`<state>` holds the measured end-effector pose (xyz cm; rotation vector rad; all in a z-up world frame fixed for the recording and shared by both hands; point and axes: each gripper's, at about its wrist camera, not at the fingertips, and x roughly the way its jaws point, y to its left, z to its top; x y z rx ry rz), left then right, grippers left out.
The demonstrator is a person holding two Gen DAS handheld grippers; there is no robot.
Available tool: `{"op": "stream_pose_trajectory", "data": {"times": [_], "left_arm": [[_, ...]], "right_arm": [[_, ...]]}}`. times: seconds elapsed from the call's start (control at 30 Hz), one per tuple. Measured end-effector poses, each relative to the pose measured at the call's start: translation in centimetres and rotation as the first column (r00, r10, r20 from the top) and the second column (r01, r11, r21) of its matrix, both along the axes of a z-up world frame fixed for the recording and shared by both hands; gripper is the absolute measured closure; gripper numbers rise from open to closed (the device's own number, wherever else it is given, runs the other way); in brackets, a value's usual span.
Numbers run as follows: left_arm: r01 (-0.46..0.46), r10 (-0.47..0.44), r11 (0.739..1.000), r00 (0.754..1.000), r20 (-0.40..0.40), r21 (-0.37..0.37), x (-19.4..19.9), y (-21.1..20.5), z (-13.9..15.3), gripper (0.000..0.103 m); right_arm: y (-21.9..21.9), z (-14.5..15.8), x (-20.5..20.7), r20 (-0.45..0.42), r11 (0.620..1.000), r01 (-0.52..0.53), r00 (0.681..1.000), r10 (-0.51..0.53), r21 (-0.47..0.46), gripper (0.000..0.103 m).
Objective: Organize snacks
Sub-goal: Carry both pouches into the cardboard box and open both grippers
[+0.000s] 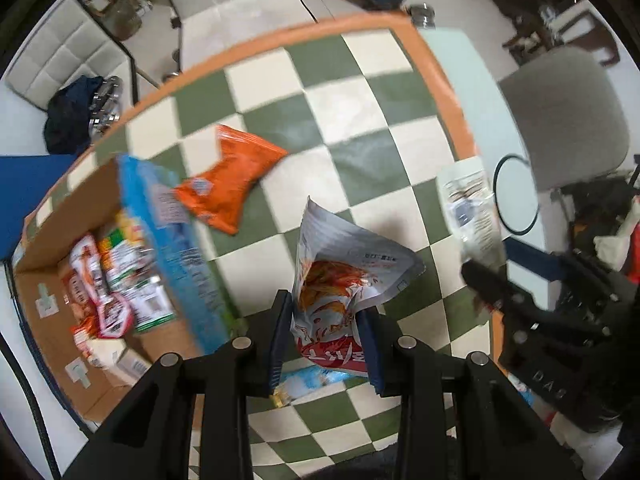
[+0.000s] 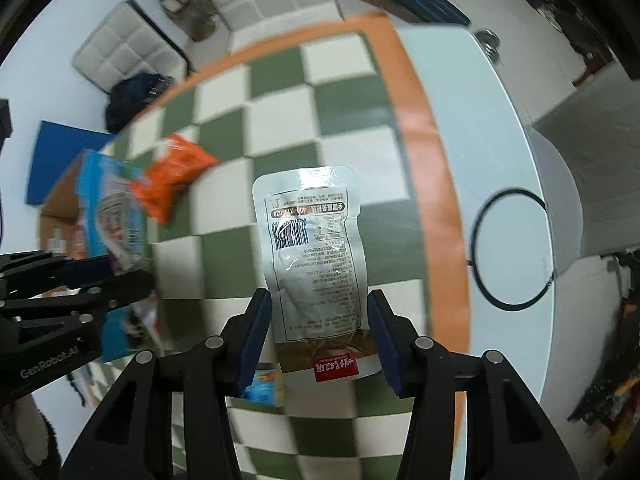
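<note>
My left gripper (image 1: 326, 340) is shut on a crumpled white and red snack pouch (image 1: 344, 276) and holds it above the checkered cloth. My right gripper (image 2: 320, 340) is shut on a flat silver pouch (image 2: 316, 256), barcode side up; it also shows in the left wrist view (image 1: 472, 212). A cardboard box (image 1: 44, 264) at the left holds several snack packs, with a blue bag (image 1: 176, 248) leaning on its rim. An orange bag (image 1: 232, 180) lies on the cloth beyond the box.
The green and white checkered cloth (image 1: 360, 120) has an orange border on a white round table (image 2: 500, 140). A light blue packet (image 1: 304, 384) lies under the left gripper. A grey chair (image 1: 568, 120) stands at the right, white cushioned chairs behind.
</note>
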<state>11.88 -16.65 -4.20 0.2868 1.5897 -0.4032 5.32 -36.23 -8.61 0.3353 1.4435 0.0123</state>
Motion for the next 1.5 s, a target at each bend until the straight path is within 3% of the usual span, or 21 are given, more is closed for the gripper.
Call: {"op": "stream_pose_trajectory", "data": {"times": [0.13, 0.2, 0.3, 0.5, 0.63, 0.77, 1.0, 1.3, 1.5], "left_arm": [[-0.054, 0.056, 0.998, 0.997, 0.053, -0.029, -1.0, 4.3, 3.6, 0.073], [-0.078, 0.079, 0.997, 0.995, 0.063, -0.028, -0.2, 5.2, 3.2, 0.073], [-0.138, 0.138, 0.990, 0.988, 0.063, -0.017, -0.4, 10.6, 3.4, 0.073], [-0.258, 0.259, 0.966, 0.966, -0.013, 0.013, 0.4, 18.9, 1.0, 0.073], [-0.300, 0.300, 0.954, 0.950, -0.086, 0.014, 0.9, 21.4, -1.6, 0.073], [-0.328, 0.323, 0.945, 0.931, -0.169, 0.002, 1.3, 22.6, -4.4, 0.073], [-0.316, 0.307, 0.949, 0.919, -0.250, 0.003, 1.7, 22.7, -7.8, 0.073], [-0.292, 0.279, 0.957, 0.917, -0.284, -0.001, 1.9, 22.4, -9.3, 0.071], [-0.291, 0.279, 0.957, 0.918, -0.281, -0.002, 1.9, 22.2, -9.8, 0.067]], "right_arm": [[4.6, 3.4, 0.4, 0.055, 0.997, -0.044, 0.998, 0.041, 0.057, 0.051], [7.1, 4.6, 0.4, 0.076, 0.995, -0.071, 0.995, 0.066, 0.075, 0.051], [11.7, 6.0, 0.6, 0.104, 0.986, -0.119, 0.989, 0.107, 0.117, 0.051], [20.0, 6.0, 1.0, 0.100, 0.965, -0.175, 0.982, 0.157, 0.196, 0.051], [24.2, 4.6, 1.5, 0.078, 0.962, -0.180, 0.983, 0.168, 0.203, 0.051], [26.7, 2.7, 2.1, 0.052, 0.968, -0.172, 0.985, 0.165, 0.185, 0.051], [28.4, -0.2, 3.1, 0.013, 0.975, -0.154, 0.988, 0.154, 0.158, 0.051], [28.8, -3.0, 3.5, -0.030, 0.983, -0.133, 0.990, 0.138, 0.131, 0.051], [29.1, -3.9, 3.9, -0.059, 0.985, -0.131, 0.989, 0.138, 0.112, 0.044]]}}
